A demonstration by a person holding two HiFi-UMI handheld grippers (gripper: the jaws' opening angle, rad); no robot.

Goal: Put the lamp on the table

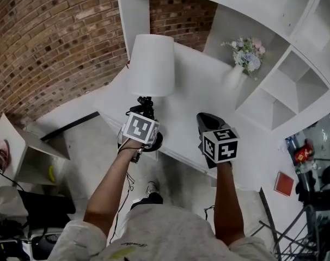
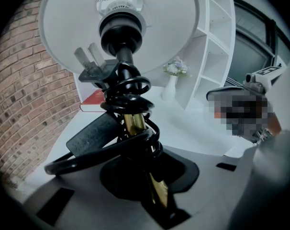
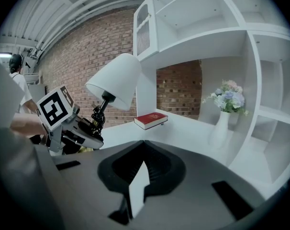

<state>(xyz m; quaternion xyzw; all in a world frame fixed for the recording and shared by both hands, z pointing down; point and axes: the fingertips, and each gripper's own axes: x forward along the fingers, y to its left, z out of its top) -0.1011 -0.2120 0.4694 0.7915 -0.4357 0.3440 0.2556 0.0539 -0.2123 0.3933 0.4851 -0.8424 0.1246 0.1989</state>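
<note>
The lamp has a white shade [image 1: 151, 64] [image 2: 121, 32] [image 3: 114, 80], a brass stem and a black cord [image 2: 130, 92] coiled round that stem. My left gripper [image 1: 145, 116] [image 2: 138, 138] is shut on the stem just above the black round base [image 1: 156, 141]. It holds the lamp upright at the near edge of the white table [image 1: 195, 94]. Whether the base touches the table is hidden. To the right, my right gripper [image 1: 204, 123] [image 3: 142, 169] hovers over the table edge, tips together, with nothing in it.
On the table lie a red book [image 3: 150, 120] near the brick wall and a white vase of flowers [image 1: 244, 56] [image 3: 226, 109] by the white shelf unit [image 1: 295, 86]. A low white cabinet [image 1: 23, 145] stands on the floor at the left.
</note>
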